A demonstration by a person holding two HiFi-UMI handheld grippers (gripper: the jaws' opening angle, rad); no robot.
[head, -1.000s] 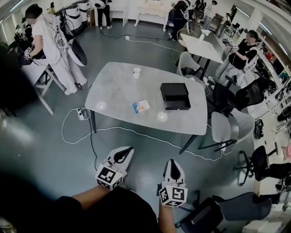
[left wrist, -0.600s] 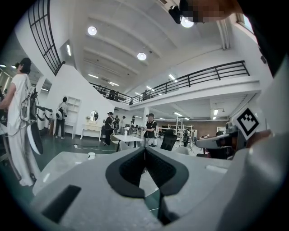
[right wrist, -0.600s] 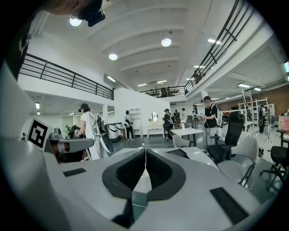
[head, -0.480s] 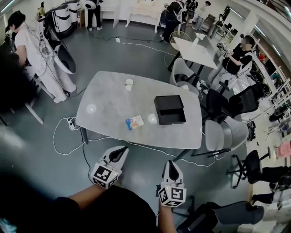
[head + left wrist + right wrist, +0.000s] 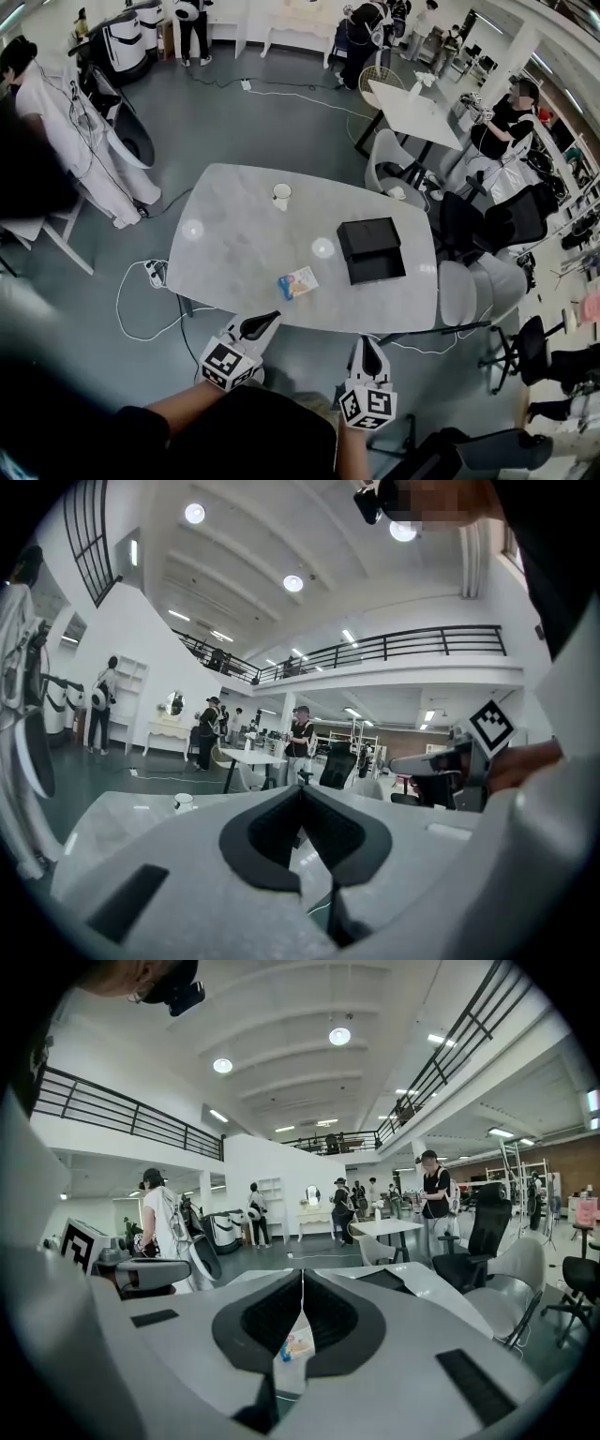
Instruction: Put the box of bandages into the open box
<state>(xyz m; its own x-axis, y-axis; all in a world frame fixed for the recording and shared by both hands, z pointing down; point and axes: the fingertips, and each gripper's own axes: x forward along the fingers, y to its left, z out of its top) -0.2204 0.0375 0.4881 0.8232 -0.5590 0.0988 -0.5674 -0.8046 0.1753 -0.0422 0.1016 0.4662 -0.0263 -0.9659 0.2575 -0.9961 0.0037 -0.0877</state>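
The box of bandages [image 5: 297, 282], small and light with blue and orange print, lies near the front edge of the grey table [image 5: 234, 253]. To its right sits the open black box [image 5: 371, 250], lid flat beside it. My left gripper [image 5: 270, 319] and right gripper [image 5: 367, 341] hang side by side in the air just before the table's front edge, both shut and holding nothing. In the right gripper view the bandage box [image 5: 297, 1344] shows below the closed jaw tips of the right gripper [image 5: 302, 1274]. The left gripper [image 5: 302, 789] points over the tabletop.
A white cup [image 5: 281, 196] stands at the table's far side. Grey and black chairs [image 5: 469, 281] crowd the right end. A power strip and white cables [image 5: 155, 274] lie on the floor at the left. People stand around other tables farther off.
The table has come closer to the grippers in the head view; both grippers now sit just short of its front edge. Jaws stay shut.
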